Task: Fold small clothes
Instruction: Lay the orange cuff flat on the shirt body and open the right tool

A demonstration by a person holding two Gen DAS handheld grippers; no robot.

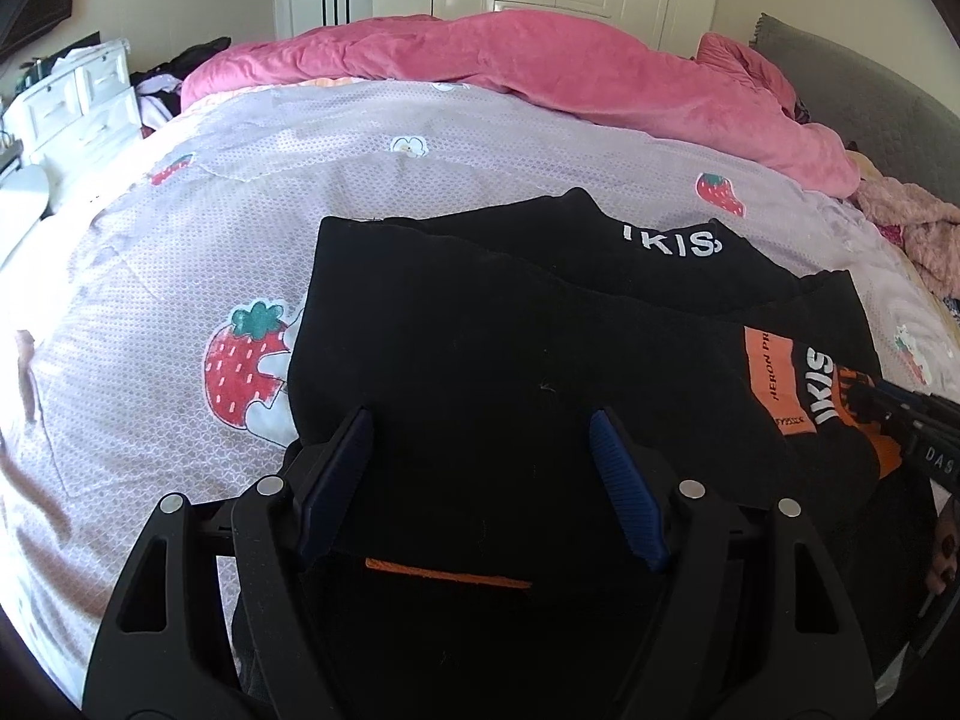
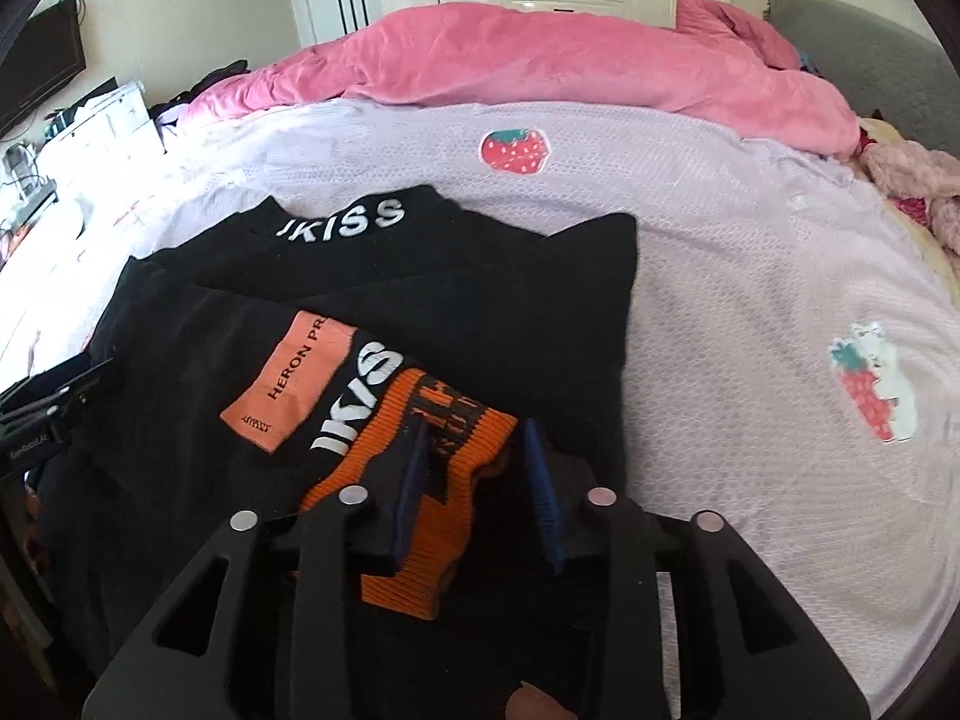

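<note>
Between the right gripper's (image 2: 477, 483) blue pads sits the orange ribbed cuff (image 2: 414, 516) of the black sweater (image 2: 480, 324); the jaws stand partly open, a gap shows on the right pad's side, and I cannot tell whether the left pad presses the knit, so I judge the cuff straddled rather than clamped. Its likely purpose is to lay the sleeve end down on the body so the sleeve stays folded inward

Over the near left part of the sweater, the left gripper (image 1: 480, 450) hangs with jaws wide apart and only flat black cloth between the pads, nothing pinched. It seems placed there to pin or gather the near hem, where a thin orange strip (image 1: 447, 573) shows, ready for the next fold

Outward from both, the sweater lies flat on the lilac strawberry-print sheet (image 2: 750, 276), collar away from the cameras with white lettering (image 2: 342, 219) across it, and an orange patch (image 2: 288, 381) beside the sleeve. Both sleeves look already brought in, so the fold seems partway done, with the bottom-to-collar fold left

Beyond, a pink duvet (image 1: 540, 72) is bunched along the far side of the bed, well apart from the sweater
</note>
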